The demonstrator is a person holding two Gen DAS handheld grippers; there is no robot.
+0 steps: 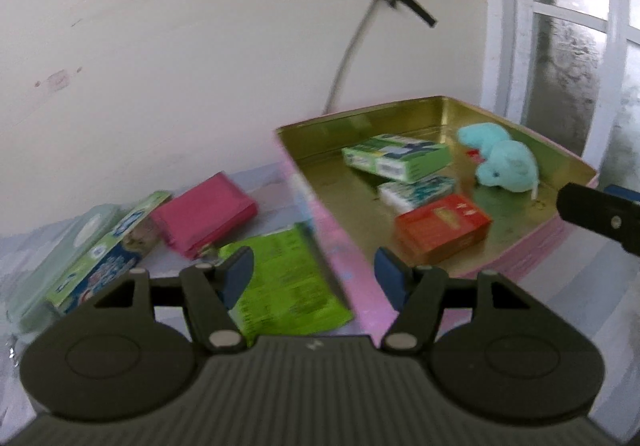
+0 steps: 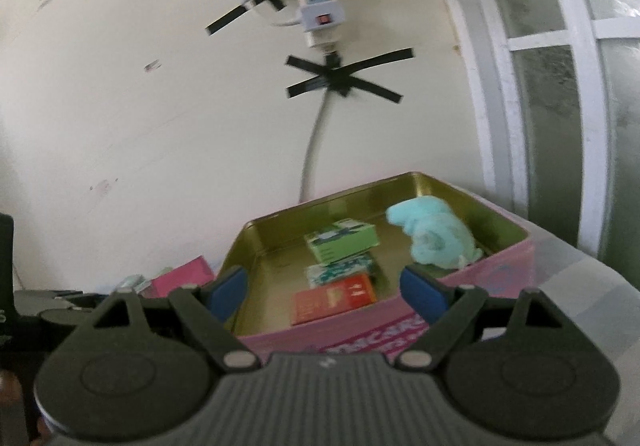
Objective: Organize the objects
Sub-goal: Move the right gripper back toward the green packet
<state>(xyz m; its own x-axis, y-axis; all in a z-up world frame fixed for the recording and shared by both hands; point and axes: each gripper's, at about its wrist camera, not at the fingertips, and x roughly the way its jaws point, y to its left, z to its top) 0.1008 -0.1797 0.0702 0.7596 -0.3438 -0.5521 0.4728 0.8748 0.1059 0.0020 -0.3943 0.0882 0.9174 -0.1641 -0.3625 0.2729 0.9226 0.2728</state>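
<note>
- Through the left wrist view: left gripper [image 1: 314,276] spread wide, holding nothing, poised above flat lime-green printed packet [image 1: 286,286] lying against the pink tin's outer wall, probably the next pick.
- Beside it on the table: magenta soft pack [image 1: 206,220], blue-and-green carton [image 1: 106,246], apparently waiting to be sorted.
- Inside pink rectangular tin with gold lining [image 1: 320,222]: green box [image 1: 398,157], red box [image 1: 442,232], teal plush toy [image 1: 500,162], gathered loosely.
- Through the right wrist view: right gripper [image 2: 324,296] likewise parted and empty, held back before the tin's near wall [image 2: 360,326], seemingly idle.
</note>
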